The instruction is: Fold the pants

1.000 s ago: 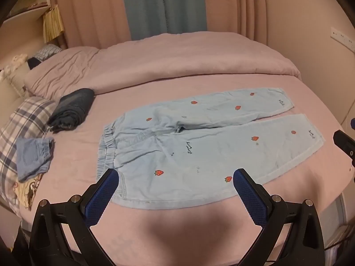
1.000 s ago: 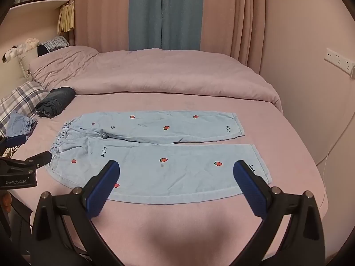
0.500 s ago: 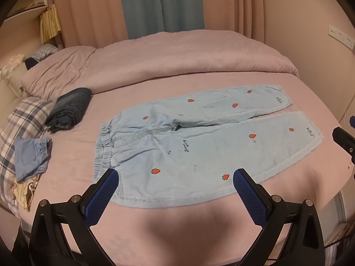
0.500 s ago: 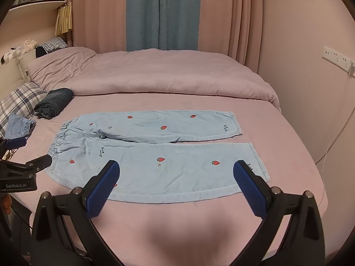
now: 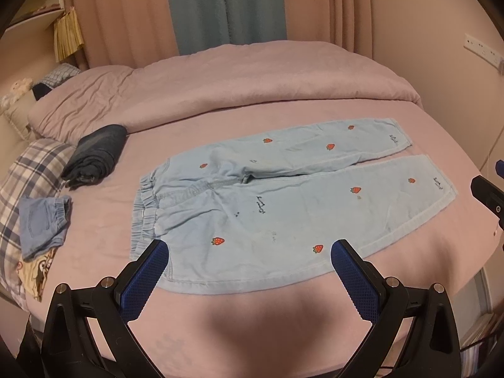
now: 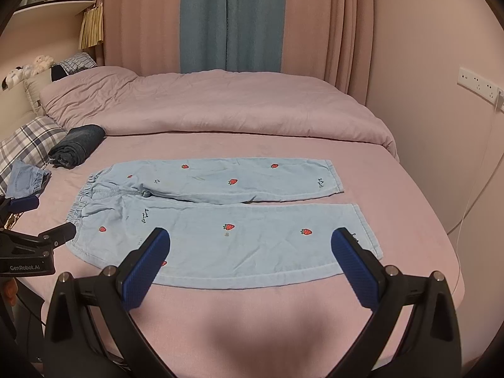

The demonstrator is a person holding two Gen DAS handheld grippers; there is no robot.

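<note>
On the bed (image 6: 409, 195), pink sheet: pants (image 6: 220, 220), light blue with red strawberries, lying flat and unfolded, waistband to the left, both legs running right, side by side with a narrow gap between them. Near leg wider in view; far leg slightly creased at the crotch.

Left gripper (image 5: 249, 252): jaws wide apart, empty, blue pads (image 5: 143, 280) hanging over the near hem of the pants at the waist end, not touching cloth so far as can be told. Its body also shows at the left edge of the right wrist view (image 6: 47, 236).

Right gripper (image 6: 250, 239): jaws likewise wide apart, empty, held above the near leg toward the cuff end.

Other items: duvet (image 6: 220, 107), pink, heaped across the far half of the bed. Dark folded garment (image 6: 77, 149) just left of the pants. Small blue shorts (image 5: 44, 220) on a plaid pillow (image 5: 28, 173) (left edge). Curtains (image 6: 233, 19), pink and blue, behind. Wall sockets (image 6: 475, 83) at right.
</note>
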